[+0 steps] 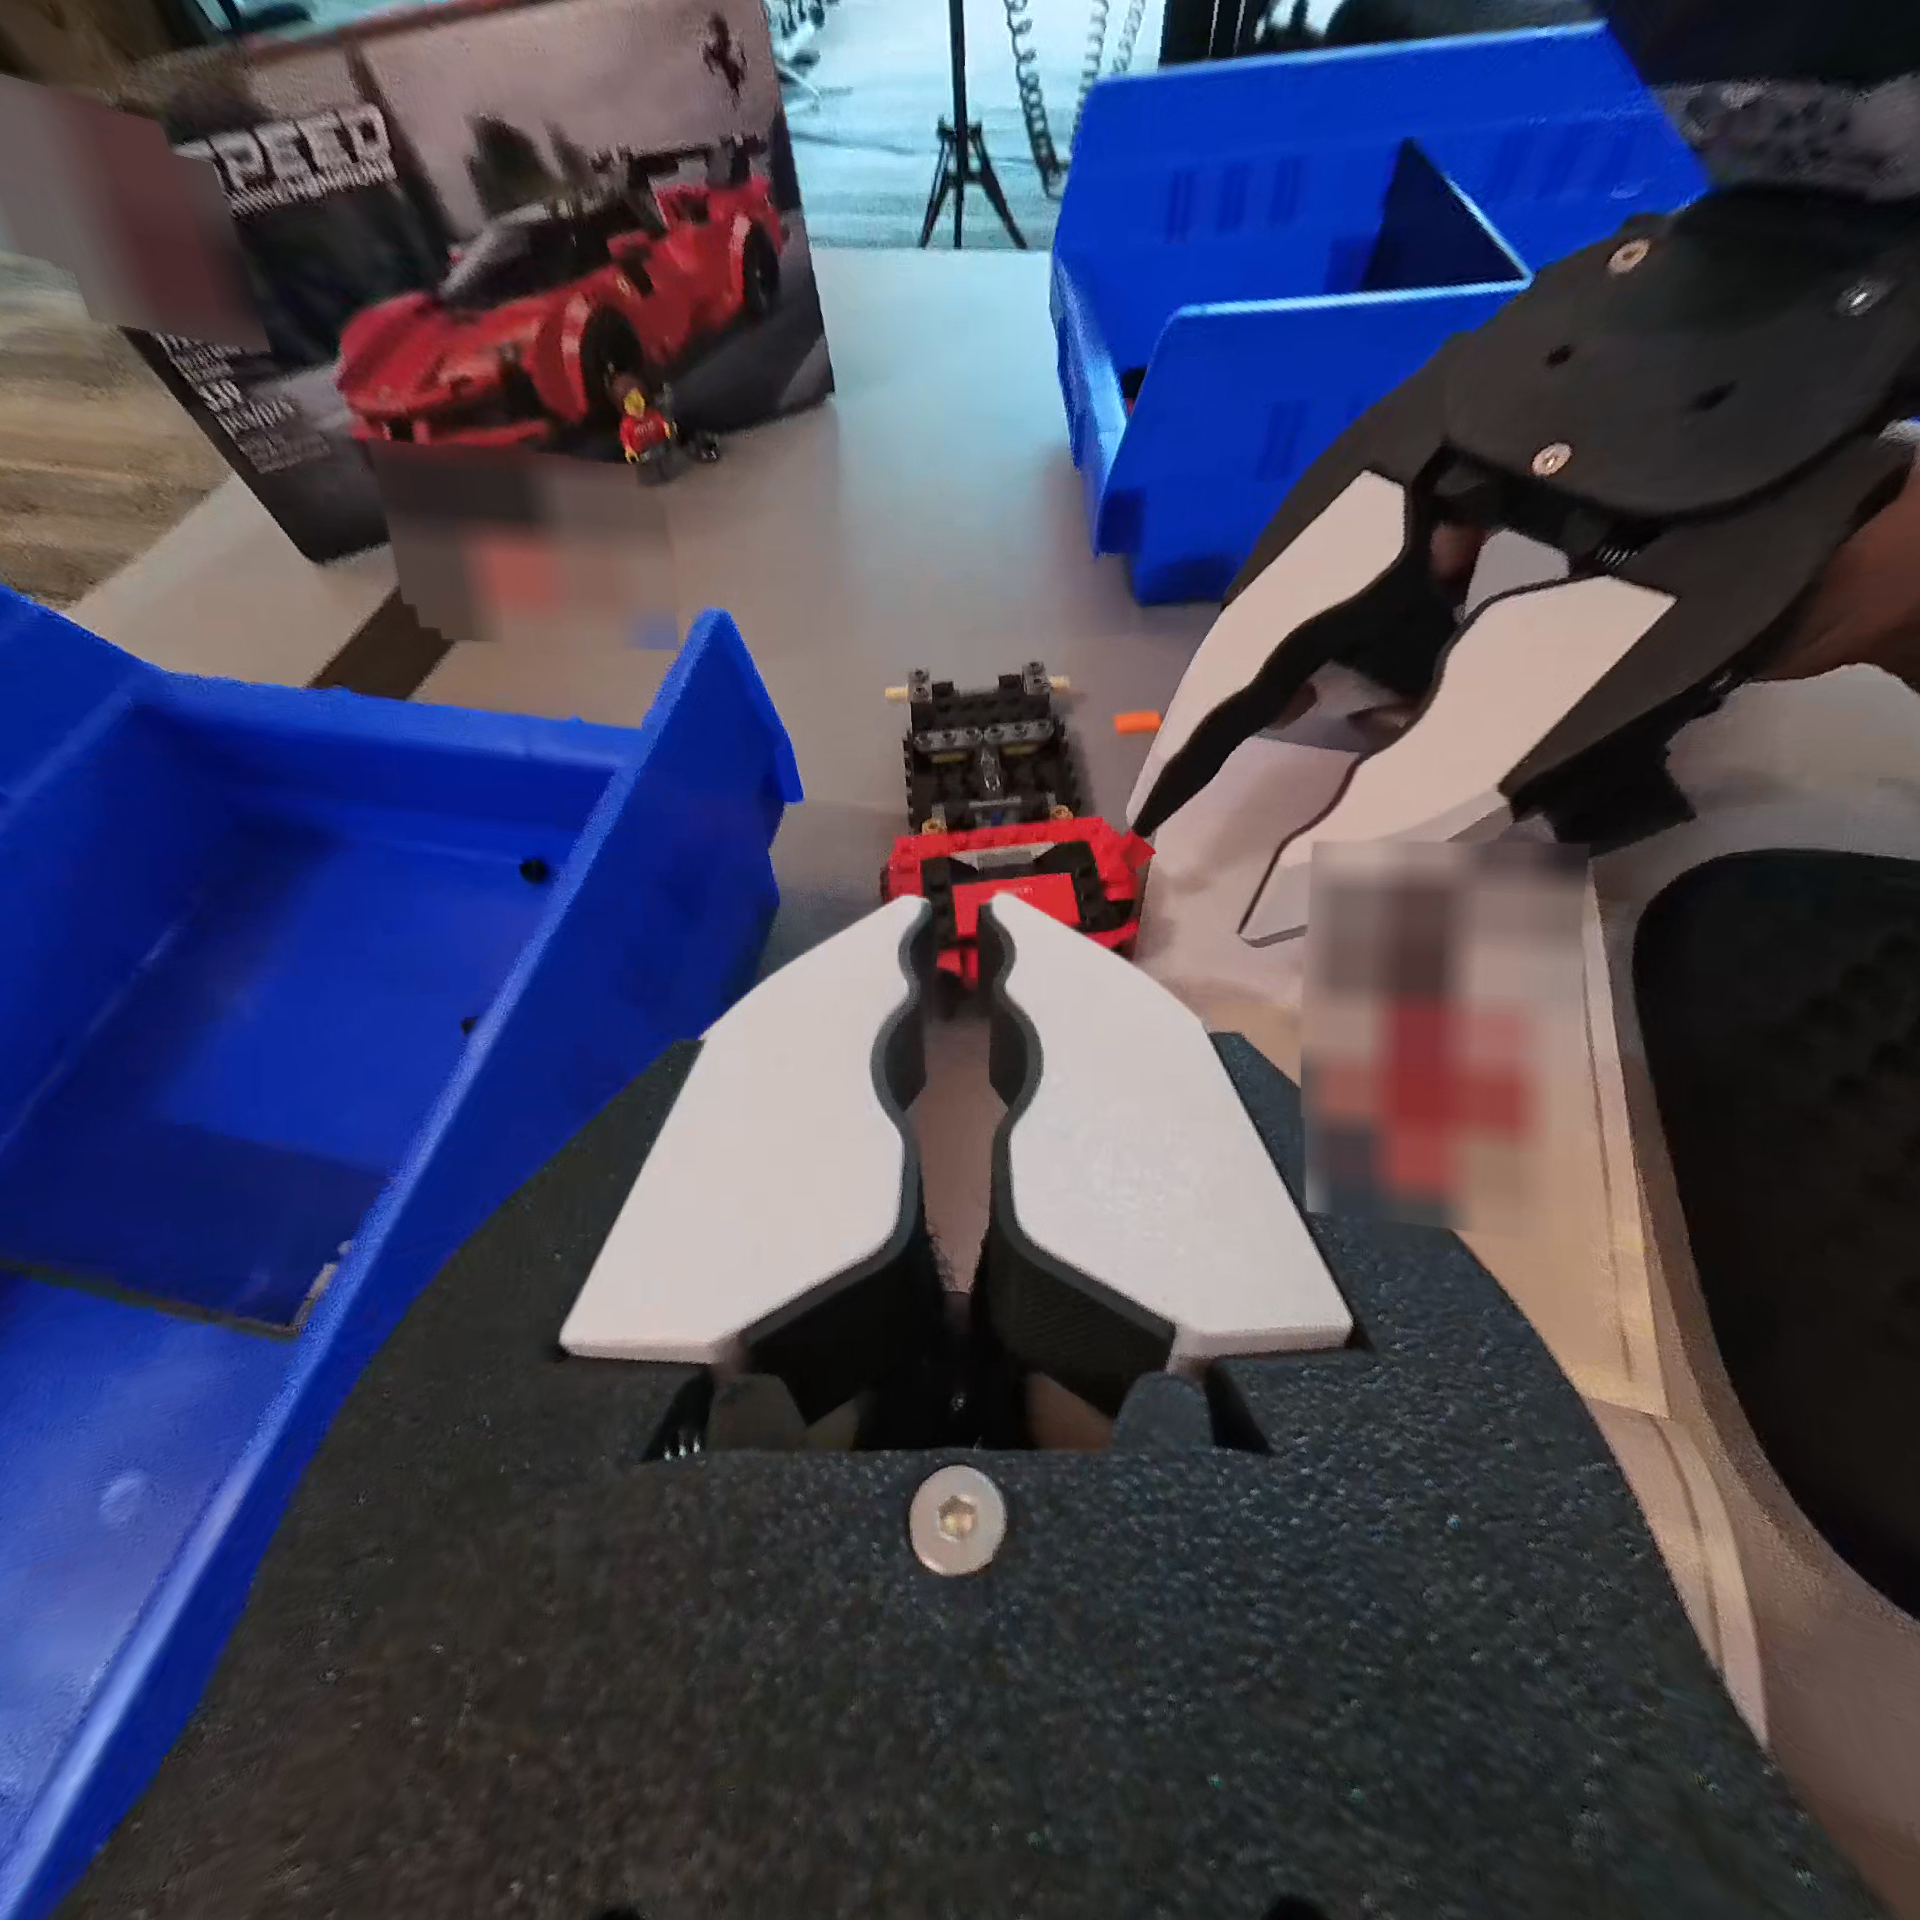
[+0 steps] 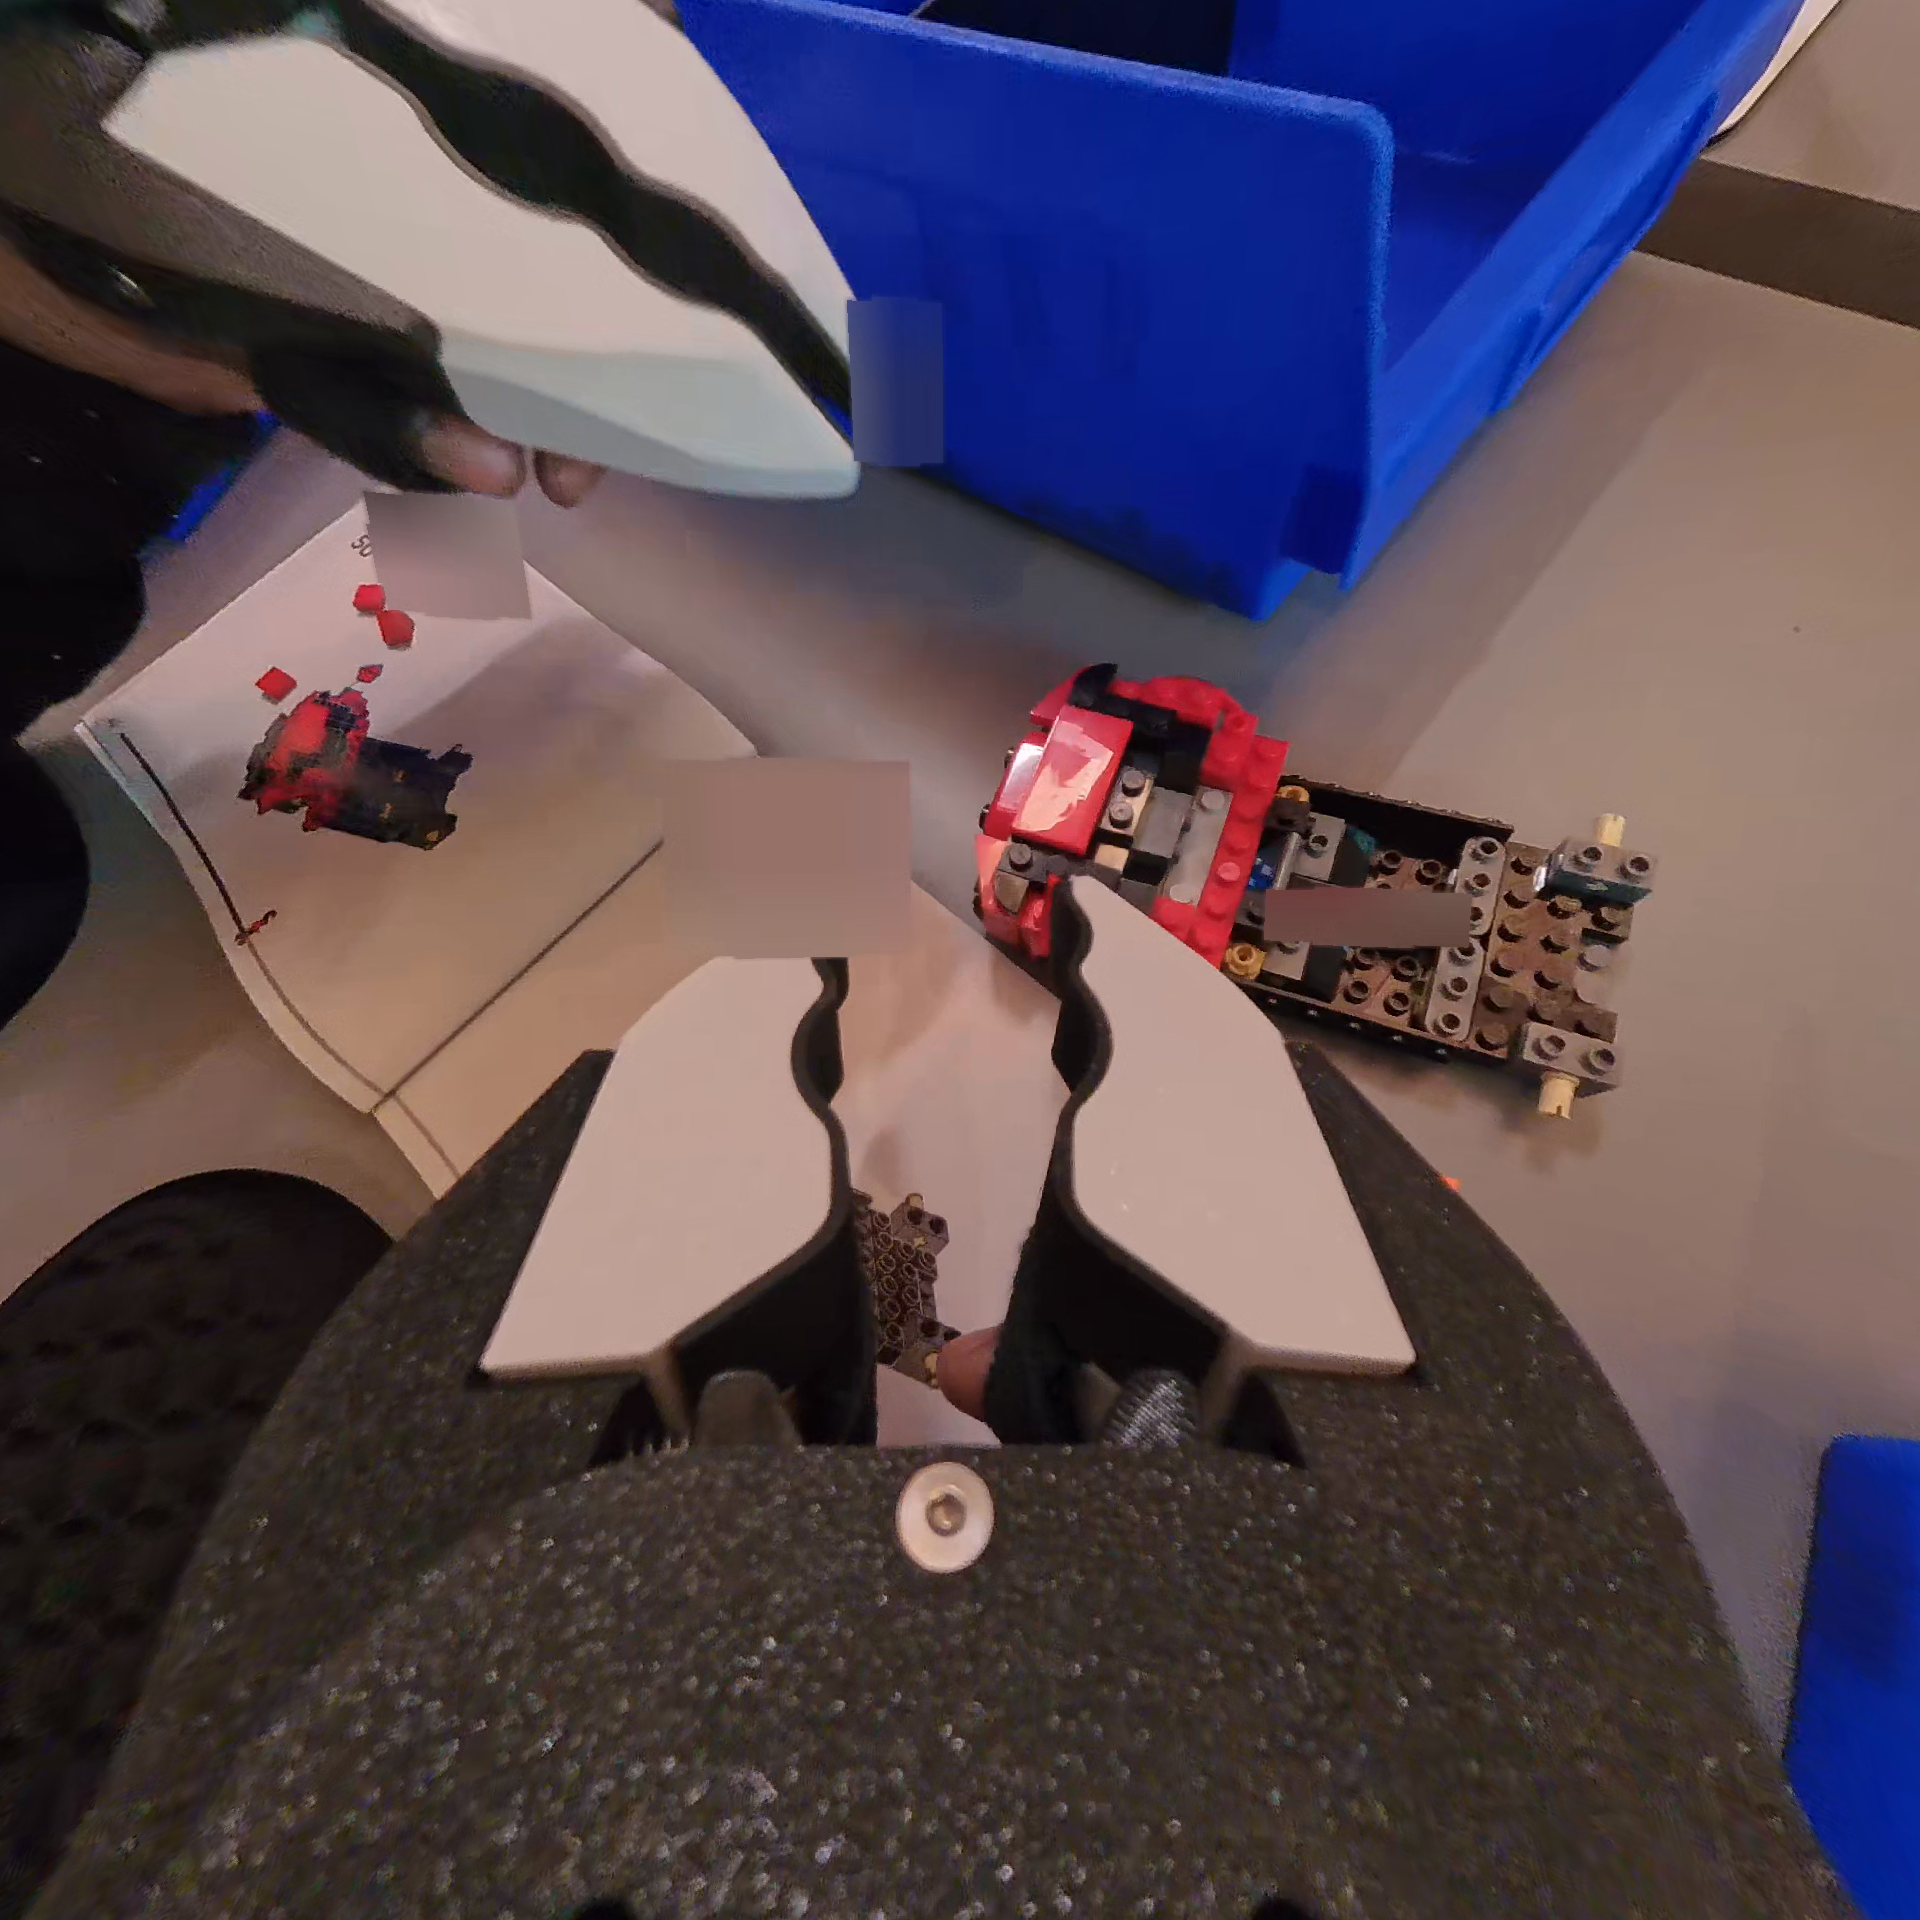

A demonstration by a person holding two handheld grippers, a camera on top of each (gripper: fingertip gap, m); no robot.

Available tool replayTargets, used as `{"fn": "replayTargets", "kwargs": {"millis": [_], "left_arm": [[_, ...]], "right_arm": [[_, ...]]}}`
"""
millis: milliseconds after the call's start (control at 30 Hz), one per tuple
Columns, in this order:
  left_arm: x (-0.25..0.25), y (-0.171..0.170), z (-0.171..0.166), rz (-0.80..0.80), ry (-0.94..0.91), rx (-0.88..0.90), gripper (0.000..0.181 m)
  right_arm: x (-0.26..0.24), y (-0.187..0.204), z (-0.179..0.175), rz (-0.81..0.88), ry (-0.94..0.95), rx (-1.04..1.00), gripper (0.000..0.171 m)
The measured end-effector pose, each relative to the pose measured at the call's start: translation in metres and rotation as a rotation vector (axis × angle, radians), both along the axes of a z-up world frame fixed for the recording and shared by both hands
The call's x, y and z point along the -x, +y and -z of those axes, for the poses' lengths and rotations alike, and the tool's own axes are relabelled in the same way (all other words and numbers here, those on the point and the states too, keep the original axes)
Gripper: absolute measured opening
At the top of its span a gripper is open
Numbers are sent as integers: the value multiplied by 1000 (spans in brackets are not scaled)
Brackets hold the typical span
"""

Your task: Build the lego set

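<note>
The left gripper (image 1: 958, 914) fills the near part of its own view: a grainy black body with one silver screw, and two smooth pale-grey fingers with wavy black inner edges. The fingers stand nearly together with a narrow gap at the tips, and those tips overlap the red nose of the lego car (image 1: 1006, 831); whether they pinch it or only hover over it I cannot tell. In the right wrist view the right gripper (image 2: 940, 935) is spread wide and carries nothing, one fingertip touching the car's red front corner.

The car lies on the smooth grey surface (image 1: 935, 436), half built: glossy red sloped plates in front, a studded black and grey chassis behind, pale axle pins sticking out at the rear. Beside it lies the open instruction booklet (image 2: 416, 935), matte white and curling at its edge. A tiny orange piece (image 1: 1136, 720) lies just beyond the car. Blue plastic bins (image 1: 312, 935) with thick moulded walls stand to either side, and the set's cardboard box (image 1: 520, 260) stands farthest back.

My worry is the sideways nudge: the car is light and the surface slick, so a fingertip pressing at one corner would likely spin or slide it rather than seat a brick. Loosely attached red plates could also pop off under an off-centre push.
</note>
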State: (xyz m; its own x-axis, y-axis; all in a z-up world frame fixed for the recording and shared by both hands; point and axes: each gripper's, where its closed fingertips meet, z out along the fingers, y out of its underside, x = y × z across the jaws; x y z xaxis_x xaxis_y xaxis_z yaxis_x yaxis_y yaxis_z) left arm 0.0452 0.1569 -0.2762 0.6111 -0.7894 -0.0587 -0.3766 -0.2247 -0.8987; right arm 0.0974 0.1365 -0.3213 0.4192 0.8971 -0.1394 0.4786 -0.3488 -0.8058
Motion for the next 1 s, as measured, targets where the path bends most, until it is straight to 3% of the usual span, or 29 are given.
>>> {"fn": "replayTargets", "kwargs": {"millis": [300,1000], "left_arm": [[-6,1,24,22,39,44,6],[-15,4,45,54,95,64,6]], "right_arm": [[4,-3,4,-28,-44,-19,39],[8,-1,11,-44,-76,5,43]]}}
